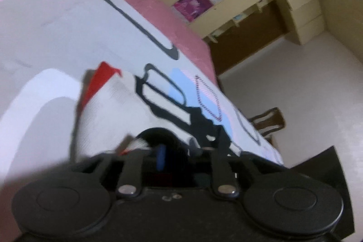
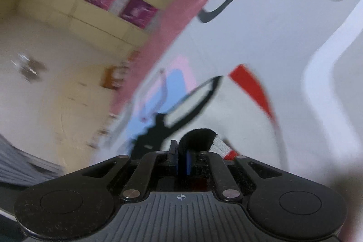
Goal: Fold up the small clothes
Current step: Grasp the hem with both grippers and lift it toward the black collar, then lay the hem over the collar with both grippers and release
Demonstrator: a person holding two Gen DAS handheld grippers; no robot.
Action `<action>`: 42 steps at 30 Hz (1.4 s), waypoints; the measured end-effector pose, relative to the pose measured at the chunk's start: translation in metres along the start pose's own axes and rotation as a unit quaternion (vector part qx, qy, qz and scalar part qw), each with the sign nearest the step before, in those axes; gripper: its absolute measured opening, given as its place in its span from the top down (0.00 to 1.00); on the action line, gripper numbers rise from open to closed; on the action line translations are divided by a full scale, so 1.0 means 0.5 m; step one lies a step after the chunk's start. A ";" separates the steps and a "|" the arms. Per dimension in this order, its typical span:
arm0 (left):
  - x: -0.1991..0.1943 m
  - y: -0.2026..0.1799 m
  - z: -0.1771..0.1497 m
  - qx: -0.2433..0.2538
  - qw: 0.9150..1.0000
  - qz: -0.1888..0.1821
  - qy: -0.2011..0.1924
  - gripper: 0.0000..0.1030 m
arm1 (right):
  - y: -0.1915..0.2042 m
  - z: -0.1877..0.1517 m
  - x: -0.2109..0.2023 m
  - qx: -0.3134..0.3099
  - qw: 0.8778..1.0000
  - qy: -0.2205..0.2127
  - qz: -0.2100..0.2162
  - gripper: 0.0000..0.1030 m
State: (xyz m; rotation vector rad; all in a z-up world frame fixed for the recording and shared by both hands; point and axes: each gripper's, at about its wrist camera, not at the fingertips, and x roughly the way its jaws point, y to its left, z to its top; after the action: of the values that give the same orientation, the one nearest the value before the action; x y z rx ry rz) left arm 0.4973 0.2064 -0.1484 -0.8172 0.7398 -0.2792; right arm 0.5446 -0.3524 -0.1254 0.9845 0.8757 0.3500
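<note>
A small white garment [image 1: 106, 115] with a red patch [image 1: 99, 81] and a black-edged cuff hangs in front of the patterned bed cover [image 1: 68, 26]. My left gripper [image 1: 162, 154] is shut on its black-and-striped edge. In the right wrist view the same white garment [image 2: 238, 119] with the red patch [image 2: 251, 85] spreads out to the right. My right gripper [image 2: 181, 157] is shut on its black cuff [image 2: 199, 138]. Both views are tilted and blurred.
The bed cover [image 2: 261, 22] is white with black outlines, blue and pink patches and a pink border [image 1: 158, 8]. Cream cupboards with purple posters [image 1: 192, 3] stand behind. A wooden chair [image 1: 268, 120] stands by the bed on the pale floor [image 1: 306, 94].
</note>
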 end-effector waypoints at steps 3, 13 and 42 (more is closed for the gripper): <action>0.027 0.010 0.017 -0.003 1.000 -0.017 -0.013 0.60 | 0.001 0.014 0.006 -0.025 0.998 -0.050 -0.007 0.33; 0.020 -0.027 0.046 0.123 0.992 0.042 0.001 0.41 | 0.060 -0.010 -0.018 -0.195 0.978 -0.054 -0.051 0.33; 0.059 -0.165 -0.028 0.296 0.945 0.140 -0.013 0.61 | 0.171 -0.120 0.098 -0.396 0.896 -0.066 -0.189 0.35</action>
State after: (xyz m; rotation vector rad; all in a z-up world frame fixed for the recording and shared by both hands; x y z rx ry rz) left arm 0.5128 0.1290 -0.1076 -0.1398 0.6848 -0.2160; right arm 0.5384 -0.2419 -0.0927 0.0697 0.6828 0.2628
